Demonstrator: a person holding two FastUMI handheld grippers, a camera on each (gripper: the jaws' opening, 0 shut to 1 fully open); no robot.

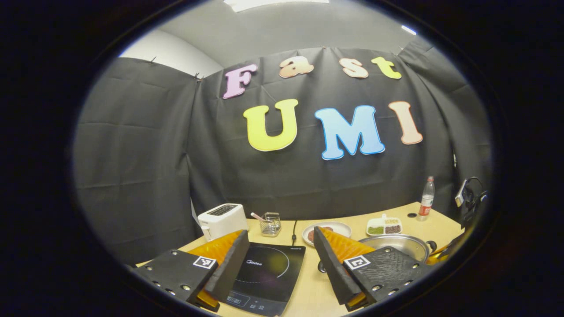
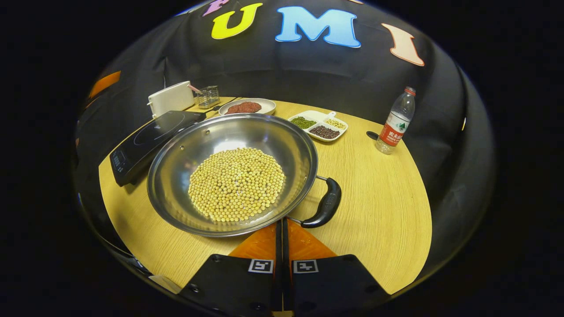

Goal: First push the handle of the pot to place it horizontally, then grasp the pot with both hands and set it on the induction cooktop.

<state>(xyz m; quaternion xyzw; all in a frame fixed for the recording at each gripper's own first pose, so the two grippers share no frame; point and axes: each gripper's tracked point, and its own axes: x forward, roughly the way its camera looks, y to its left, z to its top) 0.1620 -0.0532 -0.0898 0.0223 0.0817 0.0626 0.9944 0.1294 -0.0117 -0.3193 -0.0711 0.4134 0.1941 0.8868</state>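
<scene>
Step 1, handle push, as I judge it: my right claw [image 2: 282, 229], fingers together, sits at 6 o'clock by pot [image 2: 232, 171] w/ handle [image 2: 325, 204] at 4 o'clock; left claw [image 1: 277, 259] spread apart over induction cooktop [image 1: 269, 275] on bench [image 2: 374, 198]; next I'd nudge handle sideways.

Surface: I see a light wood-grain table [image 2: 379, 207].
Centre: a steel pot [image 2: 176, 171] of yellow beans rests on it, black handle [image 2: 325, 206] toward the near right.
Left: I note a black induction cooktop [image 2: 150, 136] just beside the pot.
Far edge: white toaster [image 2: 171, 98], wire holder [image 2: 208, 97], plate of red food [image 2: 246, 106], divided dish of beans [image 2: 318, 125].
Right: a water bottle [image 2: 395, 121] stands upright.
</scene>
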